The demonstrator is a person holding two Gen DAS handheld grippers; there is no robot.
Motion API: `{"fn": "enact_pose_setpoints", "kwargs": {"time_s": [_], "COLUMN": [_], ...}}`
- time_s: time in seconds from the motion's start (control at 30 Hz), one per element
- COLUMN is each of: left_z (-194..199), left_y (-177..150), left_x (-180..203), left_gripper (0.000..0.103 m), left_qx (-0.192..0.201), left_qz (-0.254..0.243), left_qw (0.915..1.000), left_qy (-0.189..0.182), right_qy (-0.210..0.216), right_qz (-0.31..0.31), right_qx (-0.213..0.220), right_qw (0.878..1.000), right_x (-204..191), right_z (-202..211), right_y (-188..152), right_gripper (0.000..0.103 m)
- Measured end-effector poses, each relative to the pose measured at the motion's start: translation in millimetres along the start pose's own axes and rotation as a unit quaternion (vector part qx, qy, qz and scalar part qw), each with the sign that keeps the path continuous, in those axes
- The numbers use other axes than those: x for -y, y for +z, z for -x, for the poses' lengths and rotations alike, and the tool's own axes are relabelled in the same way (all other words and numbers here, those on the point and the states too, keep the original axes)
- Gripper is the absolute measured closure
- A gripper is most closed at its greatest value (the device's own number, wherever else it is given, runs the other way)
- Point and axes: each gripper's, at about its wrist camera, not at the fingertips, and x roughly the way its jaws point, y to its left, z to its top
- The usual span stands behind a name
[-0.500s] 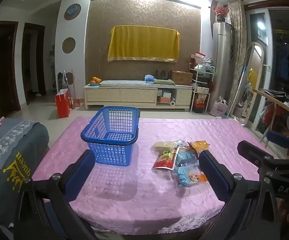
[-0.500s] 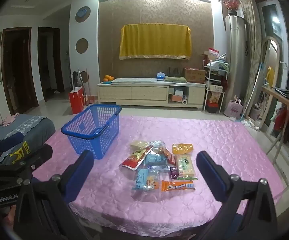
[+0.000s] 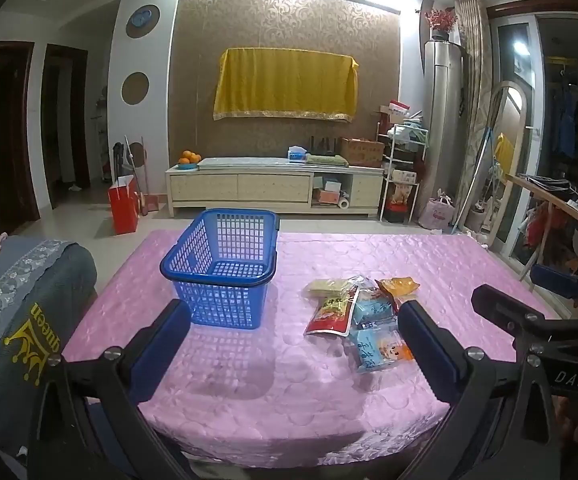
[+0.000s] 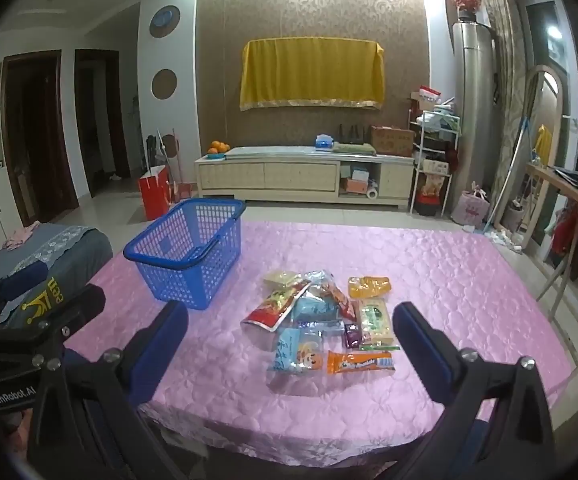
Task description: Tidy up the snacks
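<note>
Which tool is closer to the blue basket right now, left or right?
Left. The left tool hangs open with the blue basket just ahead of its left finger. The right tool faces the snack pile, with the basket off to its left.

White letters "DAS" stood on the black frame of the right gripper (image 3: 569,380). "GenRobot.AI" ran along the black body of the left gripper (image 4: 9,394). Yellow "queen" under a crown marked the dark grey-blue cloth cover (image 3: 35,340). The red snack pouch (image 3: 331,314) carried print too small to read.
</note>
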Motion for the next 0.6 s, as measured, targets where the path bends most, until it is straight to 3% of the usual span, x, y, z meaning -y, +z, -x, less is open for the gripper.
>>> {"fn": "enact_pose_setpoints", "kwargs": {"time_s": [0.6], "left_z": [-0.3], "left_y": [0.8], "left_x": [-3.5], "left_gripper": [0.0], "left_qx": [-0.007], "left_qz": [0.003], "left_qw": [0.9999], "left_qy": [-0.01], "right_qy": [0.011], "right_qz": [-0.007], "right_qx": [-0.022], "right_qw": [1.0], "right_x": [-1.7], "right_z": [-8.5], "right_y": [-1.9], "right_gripper": [0.0]}}
